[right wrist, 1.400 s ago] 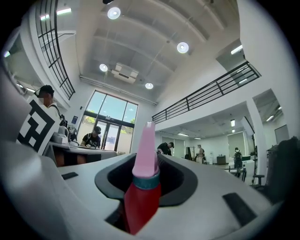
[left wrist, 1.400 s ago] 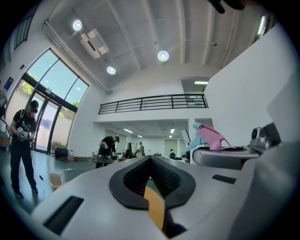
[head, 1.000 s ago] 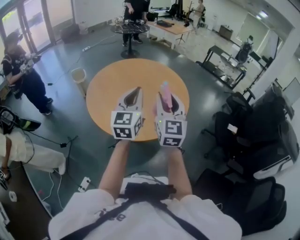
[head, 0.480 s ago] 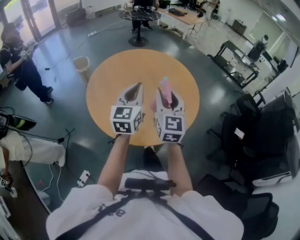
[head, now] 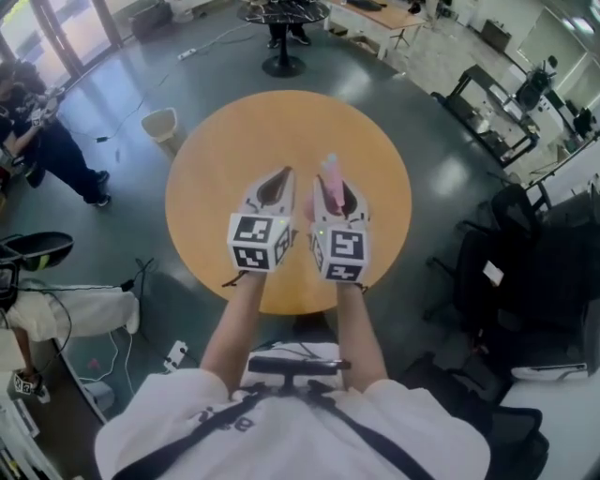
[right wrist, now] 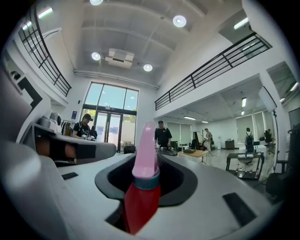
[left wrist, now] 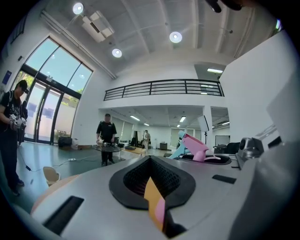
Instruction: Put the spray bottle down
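The right tongs (head: 336, 193) are clenched on the spray bottle (head: 329, 178). In the right gripper view the bottle stands upright between the two jaws. Its red body sits low in the dark opening, a teal collar is above it, and the pink head rises over the housing. In the left gripper view the same pink head with a light blue nozzle shows at the right, just beside the left tongs (left wrist: 153, 206).

The left tongs hold nothing. Their jaws are pressed together, and only a thin orange and pink pad shows in the black opening.

In the head view both tongs are side by side over the middle of the round wooden table (head: 234, 141), near each other but apart, and both point to the far side. The bottle is over the table, a little right of its centre. I cannot tell if its bottom touches the top. Each tongs has its marker cube on the near end, the left cube (head: 257, 244) and the right cube (head: 339, 255), and the person's bare forearms reach out behind them.

On the grey floor, a pale waste bin (head: 159, 124) stands at the far left of the table. A person in dark clothes (head: 42, 141) stands further left. Black office chairs (head: 525, 244) are on the right. A small dark round table (head: 281, 14) is at the far side.
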`<state>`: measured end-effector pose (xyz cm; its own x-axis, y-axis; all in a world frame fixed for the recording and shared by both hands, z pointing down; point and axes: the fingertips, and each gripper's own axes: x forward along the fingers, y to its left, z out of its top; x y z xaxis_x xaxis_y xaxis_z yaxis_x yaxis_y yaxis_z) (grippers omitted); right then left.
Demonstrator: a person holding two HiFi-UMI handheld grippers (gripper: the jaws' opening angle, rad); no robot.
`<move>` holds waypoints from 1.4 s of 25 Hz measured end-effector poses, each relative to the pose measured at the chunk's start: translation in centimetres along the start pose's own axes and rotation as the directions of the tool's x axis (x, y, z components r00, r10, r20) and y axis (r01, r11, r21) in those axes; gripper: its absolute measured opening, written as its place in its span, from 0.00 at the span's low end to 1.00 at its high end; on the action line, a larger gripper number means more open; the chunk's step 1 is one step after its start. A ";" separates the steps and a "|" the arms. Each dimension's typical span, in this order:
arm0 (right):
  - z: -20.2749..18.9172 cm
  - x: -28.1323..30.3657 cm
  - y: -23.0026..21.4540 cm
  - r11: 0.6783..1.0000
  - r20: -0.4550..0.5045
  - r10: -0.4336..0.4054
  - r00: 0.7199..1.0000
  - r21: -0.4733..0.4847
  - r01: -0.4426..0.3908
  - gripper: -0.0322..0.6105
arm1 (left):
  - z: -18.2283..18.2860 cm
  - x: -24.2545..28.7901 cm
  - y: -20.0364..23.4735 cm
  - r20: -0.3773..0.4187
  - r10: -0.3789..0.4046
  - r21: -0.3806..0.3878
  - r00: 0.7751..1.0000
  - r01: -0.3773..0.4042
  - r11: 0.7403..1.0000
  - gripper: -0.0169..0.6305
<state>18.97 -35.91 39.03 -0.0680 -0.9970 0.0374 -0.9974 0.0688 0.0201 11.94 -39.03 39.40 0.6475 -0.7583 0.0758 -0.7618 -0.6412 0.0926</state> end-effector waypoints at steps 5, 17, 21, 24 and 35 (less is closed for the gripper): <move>-5.5 3.0 -2.1 0.999 -0.099 -0.028 0.995 0.025 0.030 0.29 | -4.2 3.0 1.9 -0.069 0.018 -0.066 0.997 -0.023 0.998 0.04; -15.2 8.7 -3.5 0.999 -0.239 -0.013 0.971 0.028 0.020 0.29 | -11.4 6.7 5.1 -0.198 0.050 -0.152 0.979 -0.081 0.985 0.04; -17.2 10.7 -4.3 1.000 -0.257 -0.005 0.966 0.027 0.012 0.29 | -13.6 7.3 5.4 -0.242 0.062 -0.166 0.968 -0.104 0.981 0.04; -18.7 12.4 -4.9 1.000 -0.270 -0.003 0.963 0.022 0.009 0.29 | -15.0 7.9 5.7 -0.270 0.071 -0.174 0.960 -0.121 0.977 0.04; -22.4 17.1 -5.4 1.000 -0.261 0.011 0.965 -0.021 -0.017 0.29 | -19.4 8.6 6.6 -0.347 0.086 -0.199 0.934 -0.163 0.966 0.04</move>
<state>23.65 -52.50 61.95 -0.0709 -0.9522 0.2972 -0.9954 0.0867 0.0400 12.95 -47.50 59.94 0.5467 -0.7226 0.4229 -0.8373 -0.4728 0.2746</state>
